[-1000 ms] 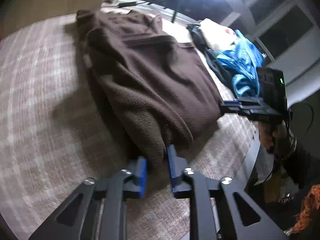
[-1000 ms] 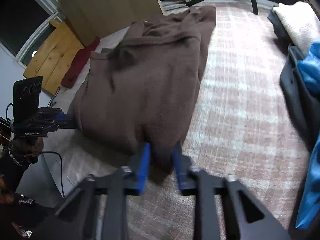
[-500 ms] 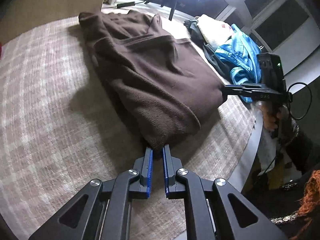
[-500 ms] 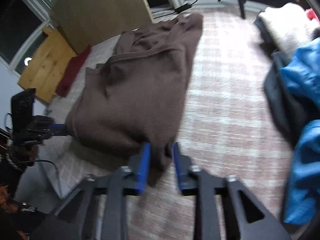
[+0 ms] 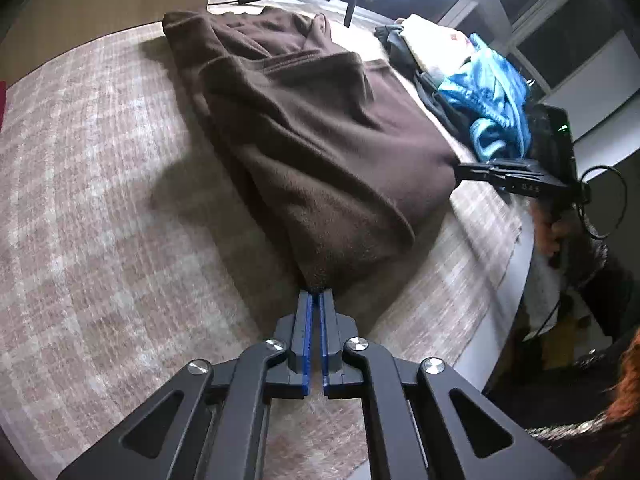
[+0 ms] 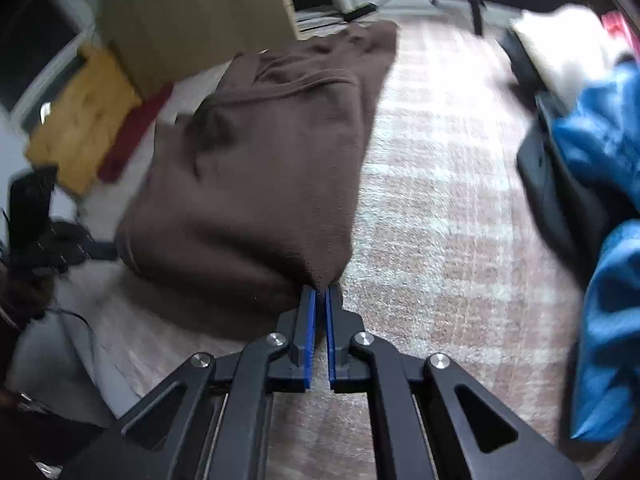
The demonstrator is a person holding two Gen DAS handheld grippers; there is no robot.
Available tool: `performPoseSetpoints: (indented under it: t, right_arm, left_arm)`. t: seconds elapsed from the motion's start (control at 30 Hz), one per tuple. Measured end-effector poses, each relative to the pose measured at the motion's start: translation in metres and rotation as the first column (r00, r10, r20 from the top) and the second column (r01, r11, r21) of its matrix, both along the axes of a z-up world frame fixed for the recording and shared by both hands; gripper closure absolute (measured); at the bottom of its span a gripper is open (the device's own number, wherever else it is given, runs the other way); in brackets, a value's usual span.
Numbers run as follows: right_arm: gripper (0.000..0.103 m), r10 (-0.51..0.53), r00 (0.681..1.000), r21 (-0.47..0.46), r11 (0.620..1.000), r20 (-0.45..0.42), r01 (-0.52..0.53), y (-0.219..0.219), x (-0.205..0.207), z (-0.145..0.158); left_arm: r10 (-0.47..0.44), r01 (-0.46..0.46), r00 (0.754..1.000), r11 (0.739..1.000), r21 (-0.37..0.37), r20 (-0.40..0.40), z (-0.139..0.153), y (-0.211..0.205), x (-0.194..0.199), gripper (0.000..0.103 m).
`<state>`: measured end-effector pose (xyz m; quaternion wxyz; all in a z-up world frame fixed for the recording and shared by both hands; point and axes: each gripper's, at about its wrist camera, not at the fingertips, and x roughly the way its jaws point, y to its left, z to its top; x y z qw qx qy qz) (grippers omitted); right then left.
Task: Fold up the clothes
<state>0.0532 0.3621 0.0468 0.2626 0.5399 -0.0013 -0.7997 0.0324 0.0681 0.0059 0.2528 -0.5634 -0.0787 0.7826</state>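
**Both grippers pinch the near corners of the brown fleece**

A second ago the jaws of both grippers stood apart around the hem; now each pair has clenched on a corner. The left gripper (image 5: 316, 293) grasps the near left corner of the brown fleece garment (image 5: 320, 136), and the right gripper (image 6: 321, 289) grasps the near right corner (image 6: 256, 184). The hem between them now hangs slightly raised off the plaid blanket (image 5: 100, 200), casting a shadow beneath.

The left wrist view shows the right gripper from the side (image 5: 516, 178), its tips buried in the fleece edge, with the hand (image 5: 550, 232) holding it. It also shows the pile of other clothes, with a blue garment (image 5: 492, 100) on top, at the far right side of the bed. The right wrist view, blurred, shows the wooden board (image 6: 80, 120) and red cloth (image 6: 132, 132) beyond the bed's left edge, and the left gripper only as a dark shape (image 6: 96, 250).

The garment lies on the blanket, long axis running from the gripped hem away toward the far edge of the bed, where its crumpled end rests.
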Motion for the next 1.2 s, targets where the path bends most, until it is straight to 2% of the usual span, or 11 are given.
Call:
performPoseSetpoints:
  t: [0.2, 0.3, 0.43, 0.47, 0.5, 0.73, 0.9, 1.03, 1.07, 1.1, 1.2]
  right_arm:
    - [0.070, -0.075, 0.997, -0.014, 0.997, 0.034, 0.075, 0.013, -0.025, 0.023]
    - [0.044, -0.053, 0.998, -0.021, 0.998, -0.026, 0.053, -0.003, -0.045, 0.037]
    - [0.044, -0.019, 0.999, 0.053, 0.998, -0.033, 0.020, -0.030, -0.079, 0.018]
    - [0.057, -0.021, 0.999, 0.069, 0.997, -0.025, 0.023, -0.035, -0.087, 0.010]
    - [0.097, -0.025, 1.000, 0.043, 0.999, 0.001, 0.025, -0.036, -0.093, 0.004]
    - [0.094, -0.071, 0.997, -0.058, 0.996, 0.034, 0.073, -0.002, -0.099, 0.014]
    - [0.045, -0.070, 0.998, -0.027, 0.997, -0.004, 0.070, -0.013, -0.116, 0.022]
    - [0.045, -0.030, 0.999, -0.009, 1.000, -0.011, 0.030, -0.034, -0.132, 0.017]
    - [0.056, -0.014, 1.000, -0.011, 1.000, -0.001, 0.014, -0.040, -0.134, 0.012]
    - [0.094, 0.001, 1.000, -0.013, 1.000, 0.007, 0.000, -0.046, -0.137, 0.008]
    - [0.093, -0.014, 1.000, -0.098, 0.995, -0.027, 0.011, -0.030, -0.136, 0.022]
  left_arm:
    - [0.107, -0.107, 0.994, 0.994, 0.002, 0.029, 0.008, -0.023, -0.010, 0.101]
    - [0.128, -0.130, 0.991, 0.989, 0.069, 0.033, 0.010, -0.020, -0.026, 0.074]
    - [0.069, -0.072, 0.997, 0.993, 0.094, 0.030, -0.002, 0.003, -0.049, 0.097]
    - [0.060, -0.062, 0.998, 0.994, 0.088, 0.027, -0.002, 0.006, -0.051, 0.097]
    - [0.051, -0.052, 0.998, 0.996, 0.077, 0.022, -0.002, 0.008, -0.053, 0.097]
    - [0.066, -0.065, 0.998, 0.996, 0.065, -0.009, 0.008, -0.005, -0.046, 0.095]
    - [0.165, -0.164, 0.986, 0.982, 0.093, -0.009, 0.010, -0.020, -0.072, 0.065]
    - [0.155, -0.157, 0.988, 0.981, 0.115, 0.025, -0.005, -0.018, -0.097, 0.083]
    - [0.146, -0.147, 0.989, 0.983, 0.114, 0.021, -0.005, -0.017, -0.098, 0.095]
    - [0.136, -0.137, 0.991, 0.985, 0.108, 0.009, -0.004, -0.015, -0.096, 0.095]
    - [0.122, -0.119, 0.992, 0.988, 0.099, -0.031, 0.003, -0.015, -0.091, 0.097]
